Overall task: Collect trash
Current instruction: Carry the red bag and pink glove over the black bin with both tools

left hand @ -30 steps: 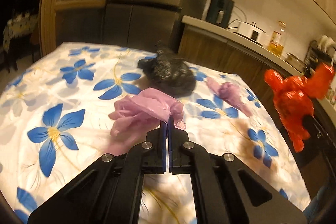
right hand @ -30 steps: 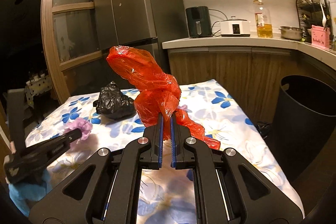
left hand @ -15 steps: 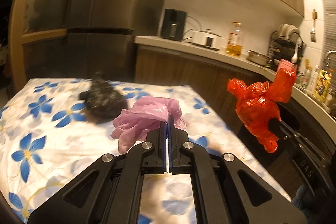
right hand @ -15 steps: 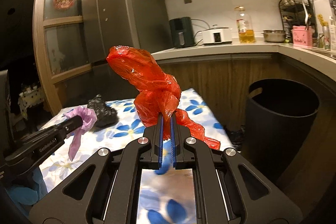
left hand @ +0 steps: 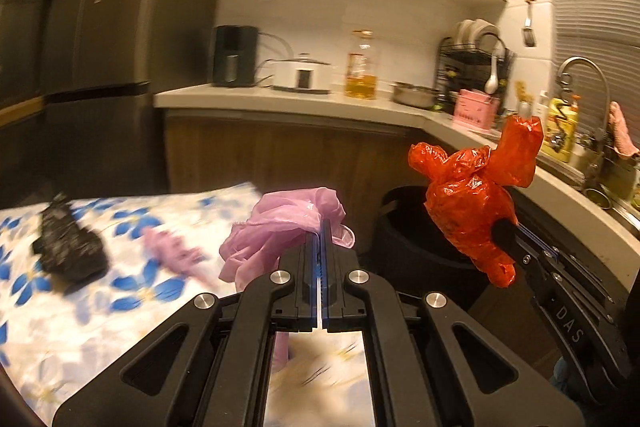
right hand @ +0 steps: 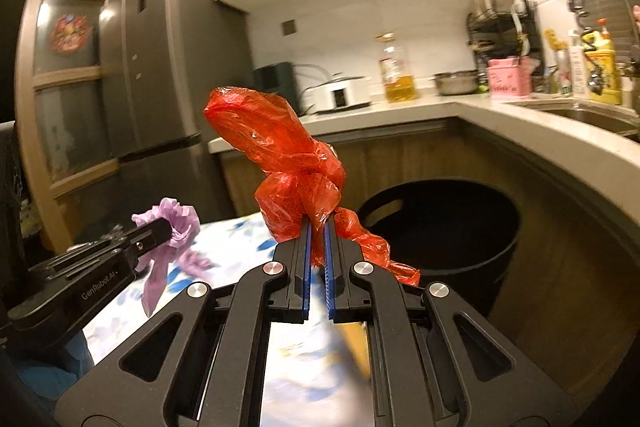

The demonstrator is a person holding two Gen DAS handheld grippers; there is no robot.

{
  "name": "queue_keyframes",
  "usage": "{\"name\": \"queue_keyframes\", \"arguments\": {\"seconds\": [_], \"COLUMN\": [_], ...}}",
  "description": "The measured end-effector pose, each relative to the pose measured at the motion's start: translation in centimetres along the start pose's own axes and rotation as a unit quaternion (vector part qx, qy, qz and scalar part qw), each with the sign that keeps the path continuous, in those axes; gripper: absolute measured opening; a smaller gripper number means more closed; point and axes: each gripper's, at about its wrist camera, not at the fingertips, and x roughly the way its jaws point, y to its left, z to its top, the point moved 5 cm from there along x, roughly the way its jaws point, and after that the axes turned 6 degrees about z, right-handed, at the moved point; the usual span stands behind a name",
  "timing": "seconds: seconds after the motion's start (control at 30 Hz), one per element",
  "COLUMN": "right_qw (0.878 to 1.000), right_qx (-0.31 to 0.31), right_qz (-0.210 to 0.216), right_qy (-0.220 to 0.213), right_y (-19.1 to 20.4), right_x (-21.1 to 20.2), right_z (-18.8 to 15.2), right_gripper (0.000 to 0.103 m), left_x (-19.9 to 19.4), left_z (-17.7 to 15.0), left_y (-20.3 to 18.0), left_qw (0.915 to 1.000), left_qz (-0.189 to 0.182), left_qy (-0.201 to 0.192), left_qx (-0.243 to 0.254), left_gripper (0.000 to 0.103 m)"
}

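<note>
The red bag (right hand: 296, 163) is thin, glossy, crinkled plastic film; the purple bag (left hand: 280, 227) is softer, matt, translucent film. The black bag (left hand: 68, 247) looks like creased plastic with a faint sheen. Both the left tool (left hand: 322, 227) and the right tool (right hand: 318, 227) are matt black plastic with shiny metal screws and blue ridged pads (right hand: 306, 267). The bin (right hand: 440, 223) is smooth matt black plastic. A floral cloth (left hand: 120, 291) covers the counter.

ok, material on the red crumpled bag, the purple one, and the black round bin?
Red crumpled bag: thin plastic film, glossy, translucent, sharp creases.
Purple crumpled bag: thinner plastic film, softer sheen, translucent, limp folds.
Black round bin: probably moulded plastic, matte, with a cut-out handle slot; metal can't be ruled out.
</note>
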Motion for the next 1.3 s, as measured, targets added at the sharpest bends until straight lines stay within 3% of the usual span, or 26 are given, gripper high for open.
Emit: {"name": "queue_keyframes", "arguments": {"seconds": [0.5,1.3], "right_qw": [0.997,0.996], "right_qx": [0.031,0.035], "right_qz": [-0.070,-0.076], "right_qy": [-0.016,0.018], "right_y": [-10.3,-13.6], "right_x": [1.7,5.6], "right_z": [2.7,1.8], "right_gripper": [0.006,0.007], "left_x": [6.4,12.2], "left_z": [3.1,0.9], "left_y": [-10.1,-13.8], "left_qw": [0.9959,0.9927], "left_qz": [-0.084,-0.097], "left_qy": [-0.001,0.046], "left_qx": [0.035,0.056], "left_gripper": [0.001,0.001]}}
